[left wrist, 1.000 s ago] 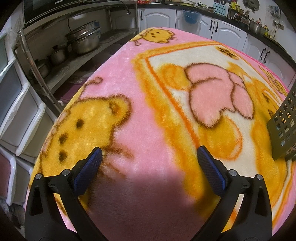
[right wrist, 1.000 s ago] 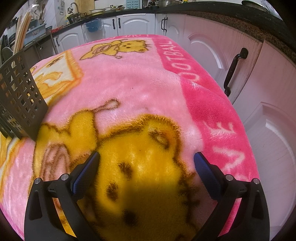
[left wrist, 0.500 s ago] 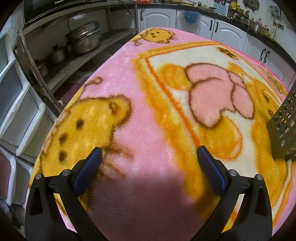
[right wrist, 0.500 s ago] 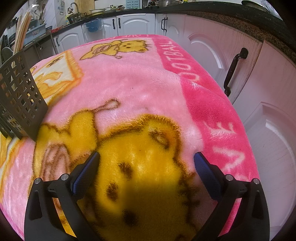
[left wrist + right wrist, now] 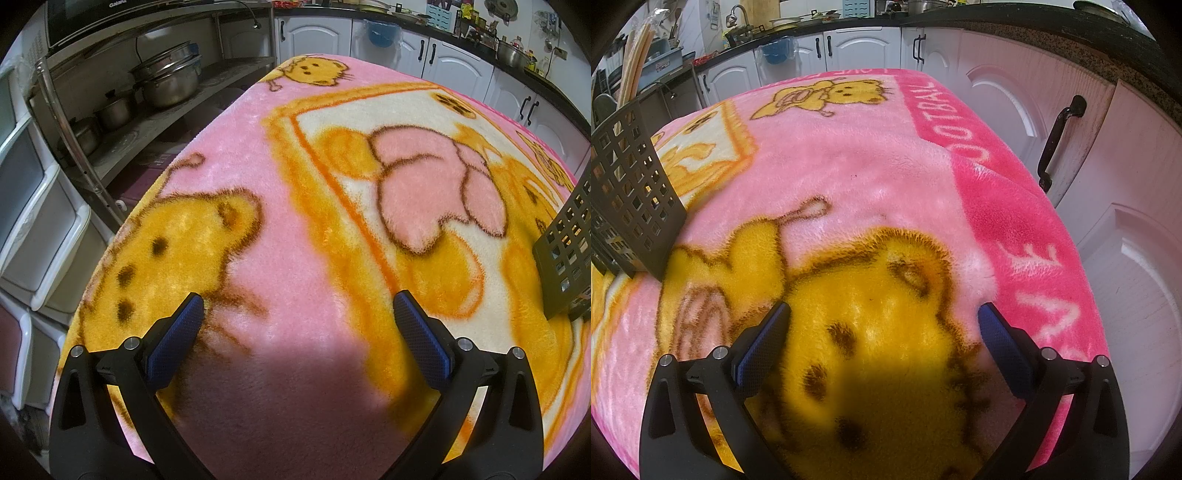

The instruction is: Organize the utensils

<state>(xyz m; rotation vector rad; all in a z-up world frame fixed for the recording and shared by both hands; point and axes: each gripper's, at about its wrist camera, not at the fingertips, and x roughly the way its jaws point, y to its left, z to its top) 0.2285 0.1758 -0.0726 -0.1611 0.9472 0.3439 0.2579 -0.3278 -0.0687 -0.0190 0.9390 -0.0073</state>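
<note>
Two hand-held grippers agape, empty | utensil basket (image 5: 631, 192) upright on blanket (image 5: 849, 177)

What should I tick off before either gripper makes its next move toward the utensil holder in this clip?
1. Left gripper free to grasp: ok, jaws wide apart, nothing between them.
2. Right gripper free to grasp: ok, jaws wide apart, empty.
3. Black perforated holder located: ok, standing upright on the blanket, at the left of the right wrist view and the right edge of the left one.
4. Holder contents: cannot tell; pale sticks, perhaps chopsticks, rise behind its rim, but whether they sit inside it is unclear.
5. Loose utensils to pick up: not ok, none visible on the blanket in either view.
6. Path to the holder: ok, only bare blanket lies between.
</note>
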